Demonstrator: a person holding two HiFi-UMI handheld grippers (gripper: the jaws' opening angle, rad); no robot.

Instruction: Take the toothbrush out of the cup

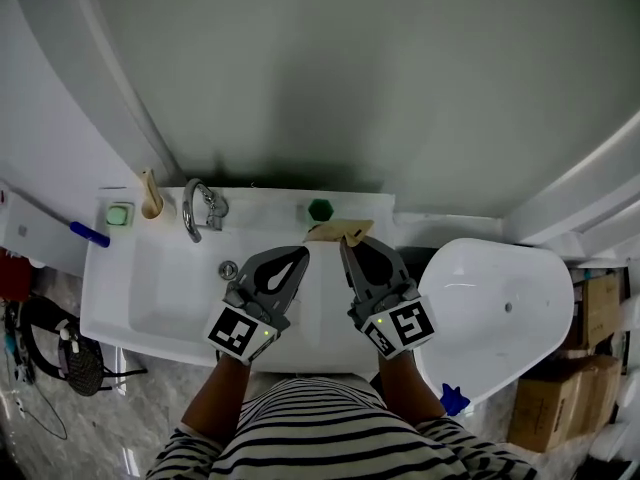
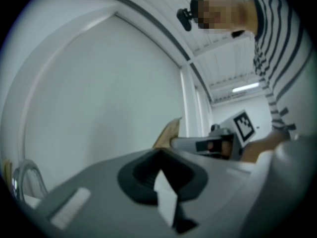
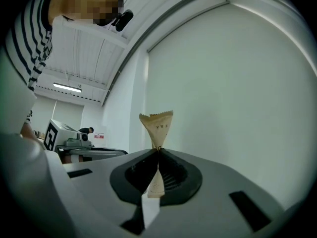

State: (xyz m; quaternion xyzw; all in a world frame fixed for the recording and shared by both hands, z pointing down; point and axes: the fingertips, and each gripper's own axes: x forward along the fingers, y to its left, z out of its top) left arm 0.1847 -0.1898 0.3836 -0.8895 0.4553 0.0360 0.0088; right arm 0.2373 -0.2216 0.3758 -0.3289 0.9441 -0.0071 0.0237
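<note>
1 view shows print on packet (image 3: 157, 125) in right hand-held gripper (image 3: 158, 150).

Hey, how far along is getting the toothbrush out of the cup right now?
Nearly done, it seems. The right gripper is shut on a tan paper packet, probably the wrapped toothbrush, held beside the green cup on the sink ledge, not in it. The left gripper is shut, empty. Left: set the packet down.

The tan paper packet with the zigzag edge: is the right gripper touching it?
Touching. In the right gripper view, the right gripper has its jaws pressed together on the tan paper packet, zigzag top sticking out past the tips.
</note>
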